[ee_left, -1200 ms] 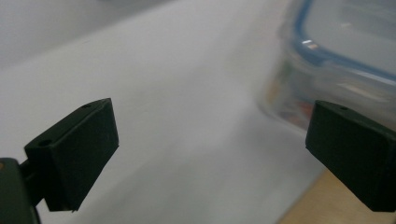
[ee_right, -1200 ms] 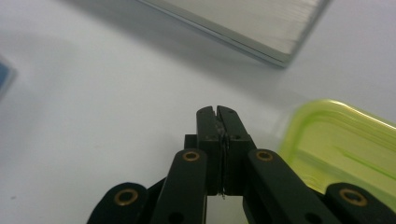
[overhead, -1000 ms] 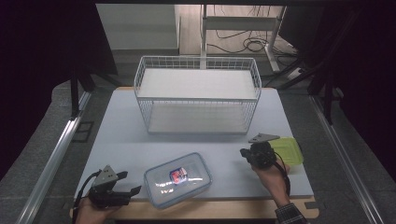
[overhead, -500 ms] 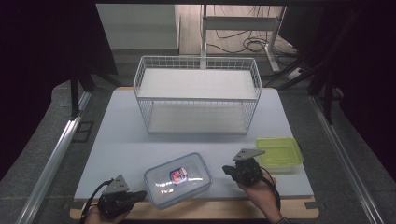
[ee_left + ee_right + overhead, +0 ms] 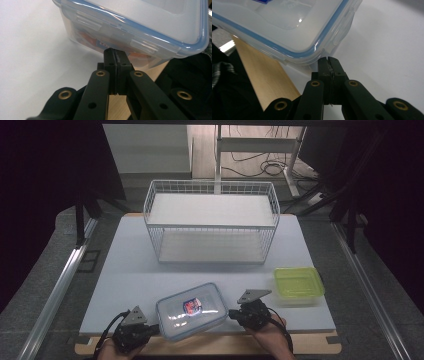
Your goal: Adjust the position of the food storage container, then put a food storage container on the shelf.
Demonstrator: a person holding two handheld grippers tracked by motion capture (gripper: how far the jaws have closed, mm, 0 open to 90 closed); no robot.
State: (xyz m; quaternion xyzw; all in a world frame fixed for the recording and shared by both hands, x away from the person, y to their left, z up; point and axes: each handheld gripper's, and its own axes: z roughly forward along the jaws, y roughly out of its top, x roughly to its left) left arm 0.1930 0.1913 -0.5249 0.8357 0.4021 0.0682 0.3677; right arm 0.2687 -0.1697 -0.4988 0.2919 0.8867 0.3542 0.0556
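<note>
A clear lidded container (image 5: 191, 311) with a blue-rimmed lid and a red-and-blue packet inside sits near the table's front edge. My left gripper (image 5: 156, 328) is at its left side, and in the left gripper view (image 5: 116, 53) the jaws are pressed together, tips against the container (image 5: 140, 27) wall just under a side latch. My right gripper (image 5: 231, 314) is at the container's right side. In the right gripper view (image 5: 328, 60) the jaws are also shut, tips right at the rounded corner of the container (image 5: 287, 27). Nothing sits between either pair of jaws.
A white wire basket (image 5: 212, 220) with two shelves stands at the back middle of the pale mat (image 5: 125, 270). A green lidded container (image 5: 298, 284) lies at the front right. The wooden board edge (image 5: 200, 351) runs under the mat's front.
My right gripper has come left from the green container to the clear container's right side. My left gripper has moved right up to its left side, and its jaws have closed.
</note>
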